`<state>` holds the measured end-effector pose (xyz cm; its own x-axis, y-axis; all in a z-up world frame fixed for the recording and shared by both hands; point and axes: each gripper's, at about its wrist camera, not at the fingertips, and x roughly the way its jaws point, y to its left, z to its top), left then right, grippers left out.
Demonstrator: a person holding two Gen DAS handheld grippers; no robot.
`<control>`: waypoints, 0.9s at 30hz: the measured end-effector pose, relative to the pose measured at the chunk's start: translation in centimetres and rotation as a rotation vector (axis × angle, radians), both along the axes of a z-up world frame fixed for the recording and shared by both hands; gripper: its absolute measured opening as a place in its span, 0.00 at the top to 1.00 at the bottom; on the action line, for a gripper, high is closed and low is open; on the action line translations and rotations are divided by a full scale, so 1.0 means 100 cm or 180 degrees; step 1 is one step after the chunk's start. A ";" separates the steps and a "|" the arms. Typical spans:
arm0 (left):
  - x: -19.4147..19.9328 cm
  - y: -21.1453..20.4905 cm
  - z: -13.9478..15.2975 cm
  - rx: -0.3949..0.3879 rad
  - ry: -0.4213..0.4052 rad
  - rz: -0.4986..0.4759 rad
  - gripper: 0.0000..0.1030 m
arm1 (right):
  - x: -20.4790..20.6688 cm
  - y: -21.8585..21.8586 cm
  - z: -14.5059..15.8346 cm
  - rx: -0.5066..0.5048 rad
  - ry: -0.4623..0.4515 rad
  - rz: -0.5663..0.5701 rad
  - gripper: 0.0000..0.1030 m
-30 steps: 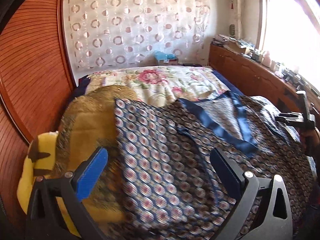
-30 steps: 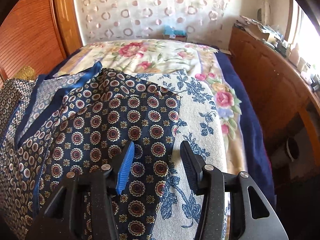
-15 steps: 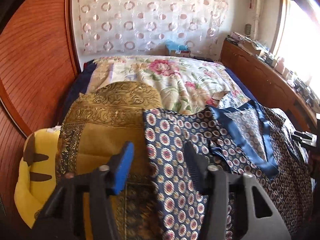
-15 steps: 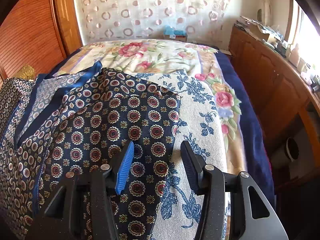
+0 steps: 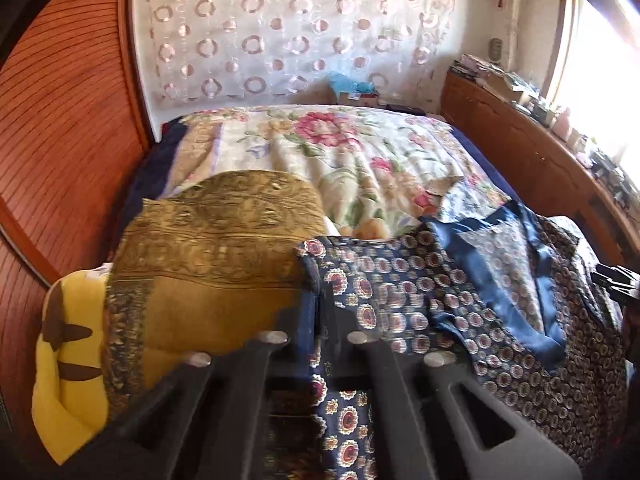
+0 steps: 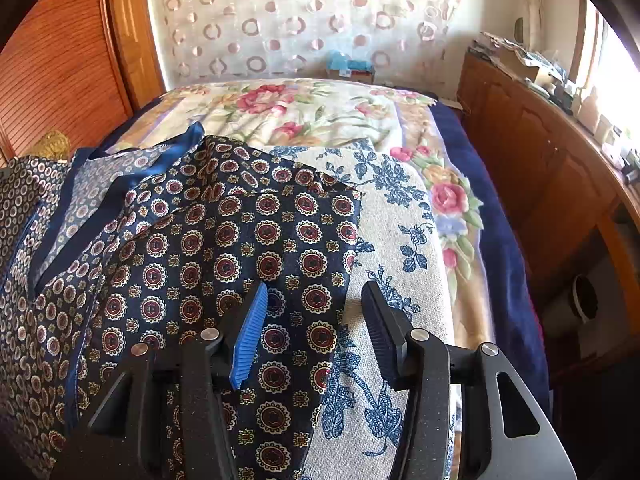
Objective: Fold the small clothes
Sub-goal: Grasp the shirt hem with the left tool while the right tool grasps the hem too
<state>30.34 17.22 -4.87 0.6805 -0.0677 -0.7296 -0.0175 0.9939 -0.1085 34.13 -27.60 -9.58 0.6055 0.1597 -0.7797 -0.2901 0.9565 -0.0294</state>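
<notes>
Far left in the left wrist view: a yellow plush pillow with brown marks, half covered by a folded gold brocade cloth. Just right of that, the left gripper, jaws freshly closed together and pinching the left edge of the navy medallion-print garment, fabric caught between the pads. Further right, spread over the near end of the bed, the garment's plain blue trim framing a paler inner panel. Behind it all, a floral bedspread and a sheer curtain with ring pattern. In the right wrist view, same garment draped from the left toward centre, lying on a cream towel with blue flower print. Right gripper held half spread over the garment's right edge, blue pad above the print and black pad above the towel, gripping nothing. At far right, a wooden cabinet along the bedside.
</notes>
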 end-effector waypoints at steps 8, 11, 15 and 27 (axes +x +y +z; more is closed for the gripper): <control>-0.034 -0.036 0.023 -0.0061 -0.0297 -0.0334 1.00 | 0.000 0.000 -0.001 0.0001 0.0002 0.0003 0.51; -0.054 -0.048 0.030 -0.0157 -0.0402 -0.0482 1.00 | 0.000 -0.001 0.000 0.0012 0.0007 0.0032 0.51; -0.080 -0.064 0.034 -0.0273 -0.0472 -0.0634 1.00 | 0.010 -0.005 0.000 0.0036 0.0050 0.0127 0.51; -0.125 -0.070 0.026 -0.0366 -0.0477 -0.0585 1.00 | 0.043 0.009 0.001 0.0019 0.0124 0.0080 0.72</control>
<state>17.84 10.19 -2.25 0.7490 -0.2769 -0.6019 0.1871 0.9599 -0.2087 38.42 -26.74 -9.45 0.5705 0.1791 -0.8015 -0.3148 0.9491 -0.0120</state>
